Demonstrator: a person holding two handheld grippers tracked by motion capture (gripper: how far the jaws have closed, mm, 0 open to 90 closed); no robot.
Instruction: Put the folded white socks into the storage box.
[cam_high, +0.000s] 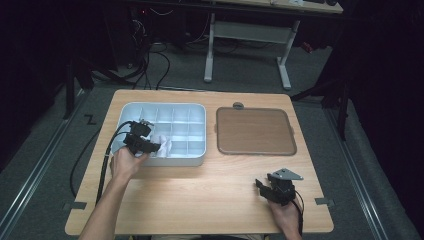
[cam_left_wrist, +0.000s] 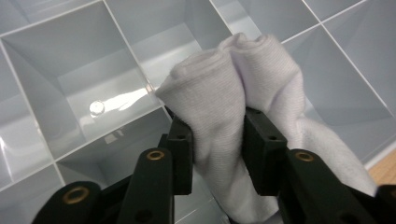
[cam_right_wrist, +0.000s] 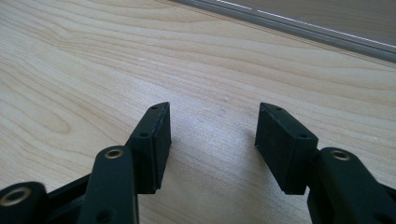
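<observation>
A white knit cloth (cam_left_wrist: 233, 79) is bunched between the black jaws of my left gripper (cam_left_wrist: 218, 140), and both pads press on its sides. It hangs over a light grey compartment box (cam_left_wrist: 84, 60), above the dividers near the front row. From above, the left gripper (cam_high: 155, 146) is at the box's (cam_high: 200, 161) front left part with the cloth (cam_high: 164, 144) at its tip. My right gripper (cam_high: 261, 186) rests low over the bare wooden table (cam_right_wrist: 93, 70) at the front right. Its jaws (cam_right_wrist: 212, 135) stand open with nothing between them.
A flat brown tray (cam_high: 255, 131) lies to the right of the compartment box. A small grey round piece (cam_high: 238, 105) sits just behind that tray. Bare wood stretches between the two hands along the front of the table (cam_high: 200, 200).
</observation>
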